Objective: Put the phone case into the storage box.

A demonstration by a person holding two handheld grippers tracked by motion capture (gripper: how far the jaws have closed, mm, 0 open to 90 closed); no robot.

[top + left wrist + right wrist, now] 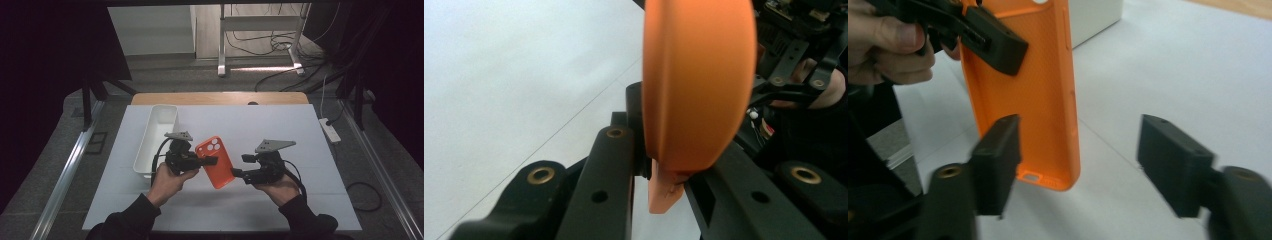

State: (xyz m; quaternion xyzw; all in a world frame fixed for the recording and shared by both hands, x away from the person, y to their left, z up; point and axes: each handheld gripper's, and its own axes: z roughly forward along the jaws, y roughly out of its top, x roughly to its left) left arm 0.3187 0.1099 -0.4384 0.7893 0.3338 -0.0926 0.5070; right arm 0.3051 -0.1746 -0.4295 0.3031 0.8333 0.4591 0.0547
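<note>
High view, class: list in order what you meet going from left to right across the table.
White bin → left tongs → orange phone case → right tongs → white power strip.

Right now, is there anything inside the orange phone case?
No. The orange phone case shows a bare textured inside, with no phone in it. The left tool clamps one edge and covers a small patch there.

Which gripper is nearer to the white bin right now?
Left. The left gripper, shut on the orange phone case, sits just beside the white bin, on its right. The right gripper, open, is farther right, beyond the case.
</note>
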